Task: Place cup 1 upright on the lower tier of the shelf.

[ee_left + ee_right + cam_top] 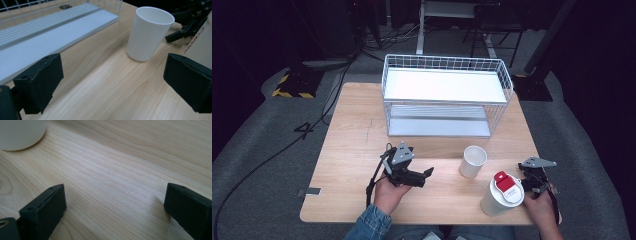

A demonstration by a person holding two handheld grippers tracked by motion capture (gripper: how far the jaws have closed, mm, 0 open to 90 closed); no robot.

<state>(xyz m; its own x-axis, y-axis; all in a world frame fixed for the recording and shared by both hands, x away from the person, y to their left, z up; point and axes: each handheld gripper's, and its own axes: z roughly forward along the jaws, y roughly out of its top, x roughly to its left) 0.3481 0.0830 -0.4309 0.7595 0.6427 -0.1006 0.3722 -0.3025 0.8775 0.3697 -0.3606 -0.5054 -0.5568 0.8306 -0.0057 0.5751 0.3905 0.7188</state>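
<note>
The left gripper (pixel 428 173), black with a grey three-cornered plate on top, lies level over the light wooden table (pixel 352 150), and its jaws are spread wide with nothing between them. It points toward the plain white open-topped paper cup (pixel 473 161). This cup stands upright on the front half of the table, right of centre and apart from the left gripper. In the left gripper view the cup (pixel 148 33) tapers toward its base, is unmarked, and appears between the two jaws but well ahead of them.

Just right of and in front of this cup stands a taller white cup with a white lid and red flap (pixel 502 194). It is near the table's front edge. In the left gripper view its wall carries red lettering (pixel 193 41). The two cups are close but not touching.

The right gripper (pixel 532 186) sits just beside the lidded cup, at the front right corner of the table. Its jaws stand apart over bare wood in the right gripper view (pixel 115 212).

Behind the cups, a white wire rack with two flat shelves (pixel 444 85) occupies the rear centre of the table. Bare wood lies between the left gripper and the open cup, and on the table's left side. The lidded cup closes off the open cup's right front side.
</note>
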